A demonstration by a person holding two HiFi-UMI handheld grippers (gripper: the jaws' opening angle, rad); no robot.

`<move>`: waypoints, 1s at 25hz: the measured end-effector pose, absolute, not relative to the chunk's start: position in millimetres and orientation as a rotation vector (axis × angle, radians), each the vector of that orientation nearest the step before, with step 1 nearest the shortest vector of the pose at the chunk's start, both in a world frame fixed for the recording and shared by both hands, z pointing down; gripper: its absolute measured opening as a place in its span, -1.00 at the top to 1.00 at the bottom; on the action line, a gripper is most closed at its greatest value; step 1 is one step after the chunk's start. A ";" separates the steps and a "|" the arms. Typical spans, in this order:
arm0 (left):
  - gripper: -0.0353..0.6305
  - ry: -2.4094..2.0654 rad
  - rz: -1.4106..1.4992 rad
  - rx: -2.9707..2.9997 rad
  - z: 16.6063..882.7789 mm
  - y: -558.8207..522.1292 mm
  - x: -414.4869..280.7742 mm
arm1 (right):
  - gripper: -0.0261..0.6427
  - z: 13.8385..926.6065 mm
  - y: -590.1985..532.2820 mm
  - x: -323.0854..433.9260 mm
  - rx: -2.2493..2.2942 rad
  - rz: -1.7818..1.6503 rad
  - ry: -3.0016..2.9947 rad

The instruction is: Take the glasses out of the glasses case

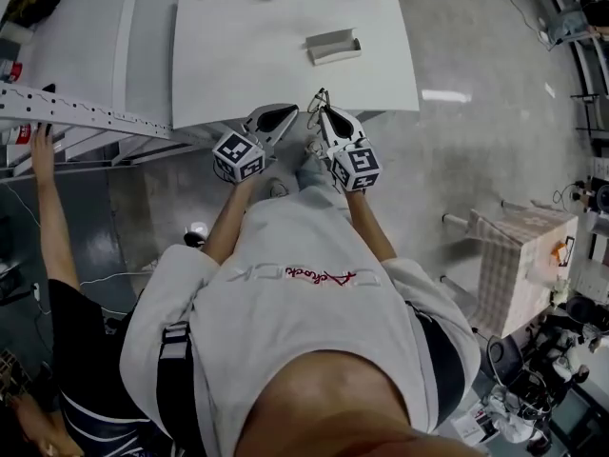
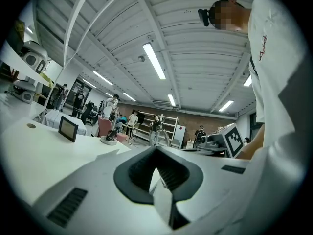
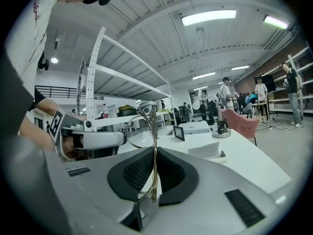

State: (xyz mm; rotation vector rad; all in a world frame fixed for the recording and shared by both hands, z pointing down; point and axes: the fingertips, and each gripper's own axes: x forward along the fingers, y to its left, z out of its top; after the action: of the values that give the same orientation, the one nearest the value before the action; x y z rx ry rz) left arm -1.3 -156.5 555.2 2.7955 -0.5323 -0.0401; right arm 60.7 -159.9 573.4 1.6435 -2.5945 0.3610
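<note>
Pale sweatshirt front (image 1: 314,293) fills foreground | right gripper (image 1: 324,112): jaws clenched on thin gold wire-frame glasses (image 3: 155,155), off near edge of white table (image 1: 247,55) | left gripper (image 1: 285,112): jaws together, empty | grey open glasses case (image 1: 333,46) mid-table, toward right edge | risk: slim wire could slip or bend under pinch

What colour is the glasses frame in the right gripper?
The glasses are gold wire; the right gripper view shows it best.

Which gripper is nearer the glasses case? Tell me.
Right. The right gripper, jaws shut on the glasses, points almost straight at the glasses case; the left gripper sits farther off to the left.
</note>
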 end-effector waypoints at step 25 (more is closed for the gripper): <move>0.88 -0.468 -0.070 2.843 552.1 -95.3 -8.9 | 0.83 563.3 -97.2 45.1 1.712 0.281 -2.585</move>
State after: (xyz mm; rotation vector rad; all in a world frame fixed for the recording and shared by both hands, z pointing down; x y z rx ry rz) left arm -8.9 -95.3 552.1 2.8432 -0.4681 -0.0703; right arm 45.1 -97.2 563.3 1.7117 -2.5850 0.2807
